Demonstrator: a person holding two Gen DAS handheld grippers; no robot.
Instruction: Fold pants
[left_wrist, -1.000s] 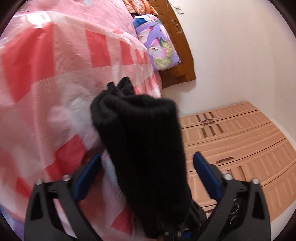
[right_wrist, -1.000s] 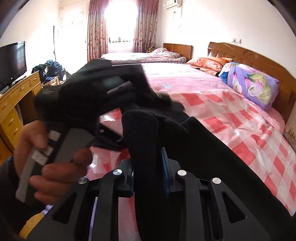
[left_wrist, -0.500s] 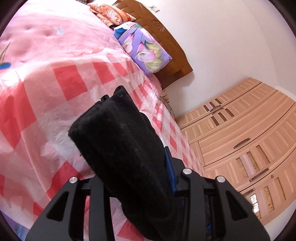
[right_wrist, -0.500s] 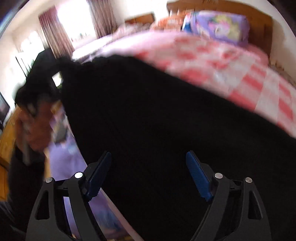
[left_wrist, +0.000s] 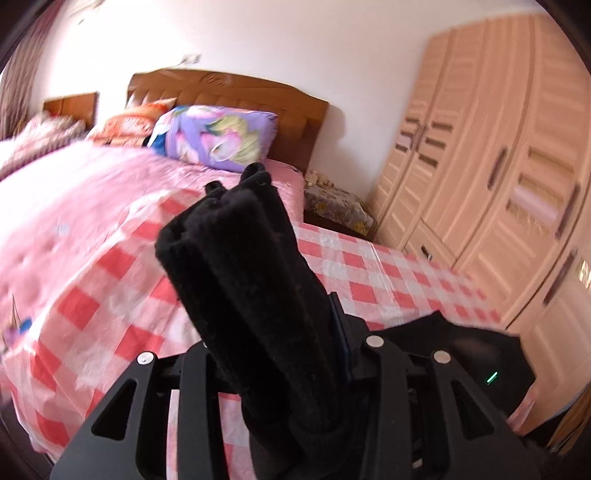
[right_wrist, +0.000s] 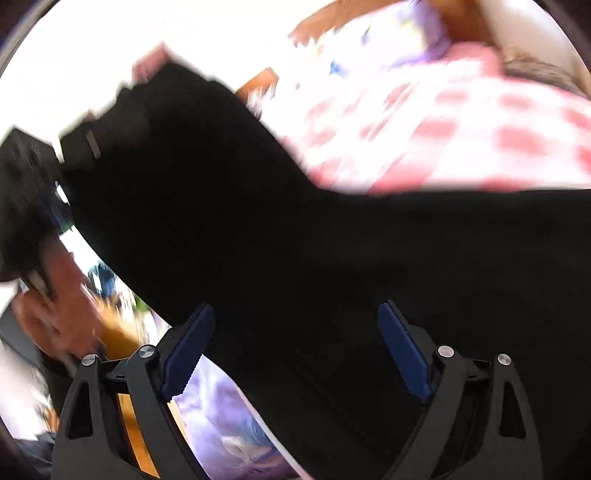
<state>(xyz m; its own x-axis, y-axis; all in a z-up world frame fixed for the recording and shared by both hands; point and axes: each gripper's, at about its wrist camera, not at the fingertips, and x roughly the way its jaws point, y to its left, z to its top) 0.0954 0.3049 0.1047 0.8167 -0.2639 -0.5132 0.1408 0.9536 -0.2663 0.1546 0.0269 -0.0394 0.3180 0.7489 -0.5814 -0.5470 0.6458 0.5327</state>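
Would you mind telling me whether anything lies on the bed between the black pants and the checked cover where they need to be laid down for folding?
Nothing visible does. The pants are bunched in the left hand-held gripper, and the checked cover below them looks bare; the pillows sit far back by the headboard.

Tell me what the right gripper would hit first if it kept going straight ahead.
Most likely the black pants: the cloth fills the view just ahead of the right gripper, whose jaws are opening. Depth is blurred.
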